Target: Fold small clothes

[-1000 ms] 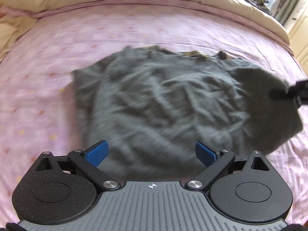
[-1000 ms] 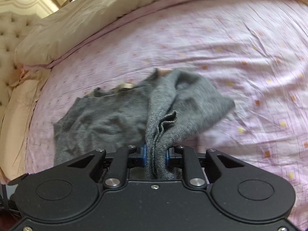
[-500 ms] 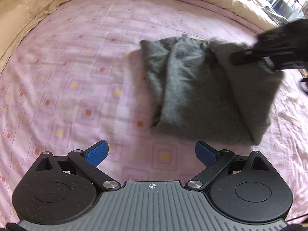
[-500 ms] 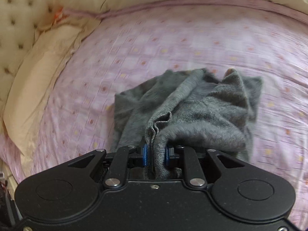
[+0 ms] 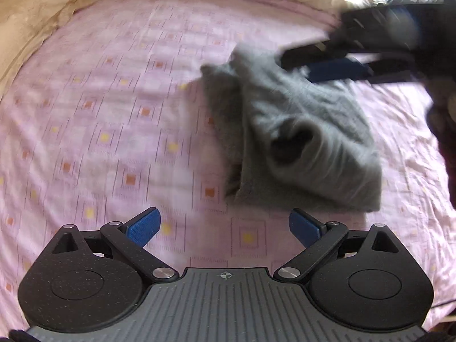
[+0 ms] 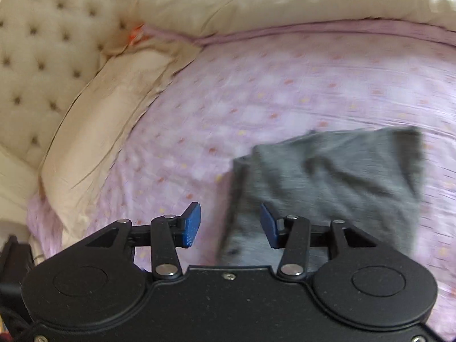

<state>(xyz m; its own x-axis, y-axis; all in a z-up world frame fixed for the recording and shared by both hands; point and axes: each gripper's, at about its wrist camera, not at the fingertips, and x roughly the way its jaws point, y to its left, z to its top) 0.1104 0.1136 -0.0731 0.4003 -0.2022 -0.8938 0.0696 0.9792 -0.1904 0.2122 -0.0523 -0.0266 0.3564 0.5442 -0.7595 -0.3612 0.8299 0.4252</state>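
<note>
Grey garment [image 5: 302, 139] on the bed [image 5: 114, 119], roughly folded into a strip, neither gripper holding it.

Garment lies right of centre on the pink sheet, top layer bunched with an open loop mid-fold. Right gripper [image 6: 229, 225] spread, empty, over its near edge; left gripper [image 5: 225, 223] wide open just short of the hem. Judgement: flatten the loop first, pinch both layers at the hem corners, then fold across in one low pass so layers don't slide.
</note>
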